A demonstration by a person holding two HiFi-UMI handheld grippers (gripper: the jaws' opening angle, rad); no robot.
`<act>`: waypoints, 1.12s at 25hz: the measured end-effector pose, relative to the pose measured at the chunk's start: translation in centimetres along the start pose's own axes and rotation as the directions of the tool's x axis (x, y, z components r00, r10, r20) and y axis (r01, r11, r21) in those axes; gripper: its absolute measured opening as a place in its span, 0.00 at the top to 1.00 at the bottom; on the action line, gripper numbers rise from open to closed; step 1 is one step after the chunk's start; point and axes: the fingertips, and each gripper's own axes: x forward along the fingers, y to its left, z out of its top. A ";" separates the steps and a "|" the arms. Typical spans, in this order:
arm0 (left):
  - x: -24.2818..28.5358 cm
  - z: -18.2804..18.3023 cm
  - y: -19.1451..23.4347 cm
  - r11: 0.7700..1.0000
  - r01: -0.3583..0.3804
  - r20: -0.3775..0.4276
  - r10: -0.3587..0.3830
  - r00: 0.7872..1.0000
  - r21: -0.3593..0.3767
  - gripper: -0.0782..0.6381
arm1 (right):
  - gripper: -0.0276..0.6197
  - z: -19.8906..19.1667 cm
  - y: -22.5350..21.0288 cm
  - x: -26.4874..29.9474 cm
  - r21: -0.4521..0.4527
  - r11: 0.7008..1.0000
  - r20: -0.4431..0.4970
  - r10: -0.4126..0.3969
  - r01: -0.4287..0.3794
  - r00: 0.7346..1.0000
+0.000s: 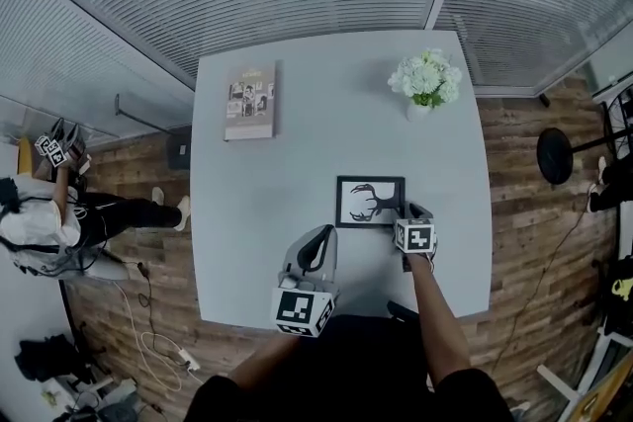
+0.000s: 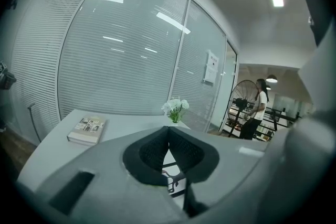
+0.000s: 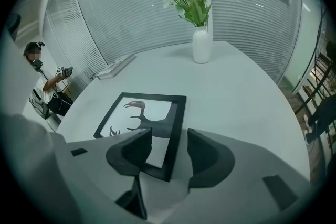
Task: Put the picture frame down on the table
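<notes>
The desk (image 1: 297, 153) is smooth and matt. The picture frame (image 1: 370, 202) has a matt black rim. The vase (image 3: 201, 45) is glossy white. The floor (image 1: 524, 242) is grained wooden planks.

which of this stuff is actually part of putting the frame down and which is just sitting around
Part of the job:
- picture frame, lying flat
- table it lies on
- right tongs, open, astride the frame's edge

Just lying about:
- book, far left of the table
- vase of white flowers, far right
- left tongs, shut, holding nothing
</notes>
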 end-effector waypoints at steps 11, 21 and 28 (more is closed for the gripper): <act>-3.2 1.5 -2.2 1.000 0.017 0.071 -0.018 0.997 0.018 0.87 | 0.70 0.6 1.4 -6.0 0.019 0.999 0.105 0.033 -0.035 0.994; -6.7 2.5 -3.6 0.998 0.016 0.132 -0.024 0.991 0.059 0.87 | 0.91 0.5 4.4 -13.5 0.017 0.999 0.271 0.038 -0.044 0.962; -8.9 2.0 -3.9 0.998 0.018 0.143 -0.027 0.989 0.065 0.87 | 0.92 0.7 8.0 -19.4 0.001 0.998 0.399 0.057 -0.062 0.915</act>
